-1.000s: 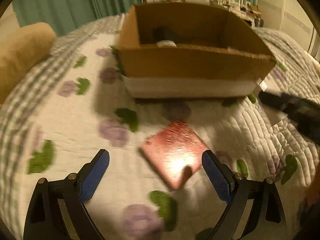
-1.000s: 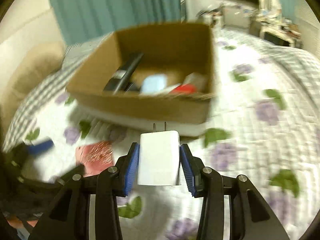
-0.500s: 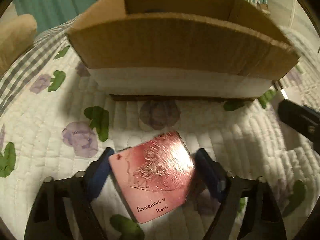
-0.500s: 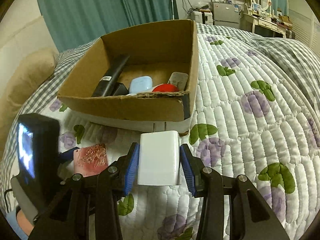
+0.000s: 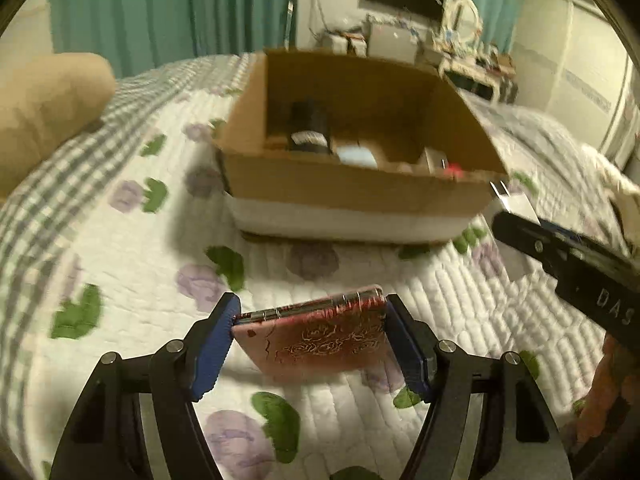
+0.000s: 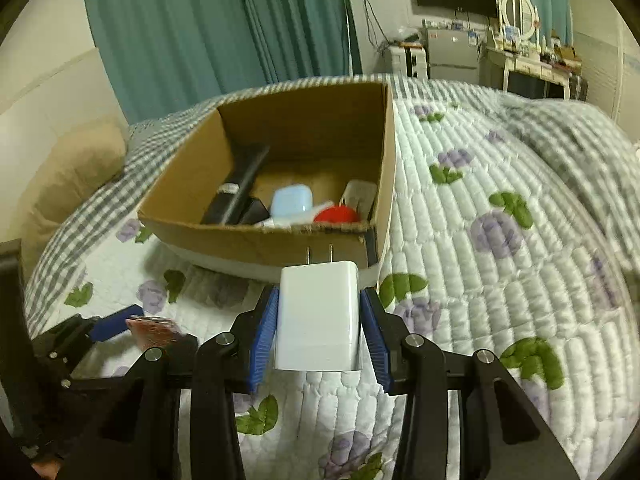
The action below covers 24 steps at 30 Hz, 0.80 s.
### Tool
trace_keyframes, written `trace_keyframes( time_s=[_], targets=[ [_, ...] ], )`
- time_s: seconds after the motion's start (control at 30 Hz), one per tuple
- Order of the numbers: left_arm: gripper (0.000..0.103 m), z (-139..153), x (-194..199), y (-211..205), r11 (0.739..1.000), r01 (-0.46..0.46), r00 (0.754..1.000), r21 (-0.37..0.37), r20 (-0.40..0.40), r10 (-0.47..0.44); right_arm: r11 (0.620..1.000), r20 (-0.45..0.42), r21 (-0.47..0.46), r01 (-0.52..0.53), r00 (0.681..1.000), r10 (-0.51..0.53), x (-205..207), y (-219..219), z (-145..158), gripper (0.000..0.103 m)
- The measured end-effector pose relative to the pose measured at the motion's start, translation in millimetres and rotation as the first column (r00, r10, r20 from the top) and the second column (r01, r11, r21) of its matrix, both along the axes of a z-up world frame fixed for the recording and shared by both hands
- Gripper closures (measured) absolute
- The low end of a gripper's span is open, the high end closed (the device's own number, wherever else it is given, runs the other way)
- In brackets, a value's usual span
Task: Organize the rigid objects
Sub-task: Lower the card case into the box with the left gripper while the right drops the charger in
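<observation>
My left gripper is shut on a flat pink case with a rose pattern, held off the quilt in front of the cardboard box. My right gripper is shut on a white plug charger, prongs toward the box. The right gripper and charger also show at the right of the left wrist view. The left gripper and pink case show at the lower left of the right wrist view. The box holds a black remote, a pale blue case and a red object.
The box sits on a white quilt with purple flowers on a bed. A tan pillow lies at the far left. Teal curtains and a cluttered desk stand behind the bed.
My left gripper closed on the pink case and lifted it off the quilt, pulling back from the box. My right gripper kept hold of the charger and rose a little.
</observation>
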<state>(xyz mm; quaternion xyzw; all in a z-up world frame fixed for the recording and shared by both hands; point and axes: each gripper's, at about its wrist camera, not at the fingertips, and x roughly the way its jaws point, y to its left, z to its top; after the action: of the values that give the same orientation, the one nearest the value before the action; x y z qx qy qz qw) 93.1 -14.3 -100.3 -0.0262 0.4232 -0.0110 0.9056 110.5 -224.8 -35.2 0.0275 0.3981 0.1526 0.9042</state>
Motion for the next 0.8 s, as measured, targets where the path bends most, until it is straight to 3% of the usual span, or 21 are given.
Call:
trace_keyframes(
  time_s=[0.27,0.47,0.63,0.8],
  targets=[
    [0.03,70.4,11.2,9.7,1.0,0.014,0.991,-0.013,0.133,-0.013,0.999,0.111,-0.032,-0.043,0.993,0.046,5.1,-3.4,67.3,0.062],
    [0.03,110.0,34.1,-15.2,0.991,0.099,0.973,0.085,0.201,-0.114,0.998,0.178,-0.018,-0.056,0.982,0.058,24.8,-8.8,122.0,0.062],
    [0.03,113.8,83.9,-28.0,0.988,0.142,0.972,0.061,0.179,-0.151,0.998,0.18,-0.025,-0.057,0.982,0.06,52.8,-7.2,137.4,0.062],
    [0.03,90.2,120.9,-45.6,0.977,0.196,0.971,0.086,0.125,-0.206,0.998,0.16,-0.038,-0.041,0.986,0.046,71.6,-10.6,128.7,0.062]
  ],
)
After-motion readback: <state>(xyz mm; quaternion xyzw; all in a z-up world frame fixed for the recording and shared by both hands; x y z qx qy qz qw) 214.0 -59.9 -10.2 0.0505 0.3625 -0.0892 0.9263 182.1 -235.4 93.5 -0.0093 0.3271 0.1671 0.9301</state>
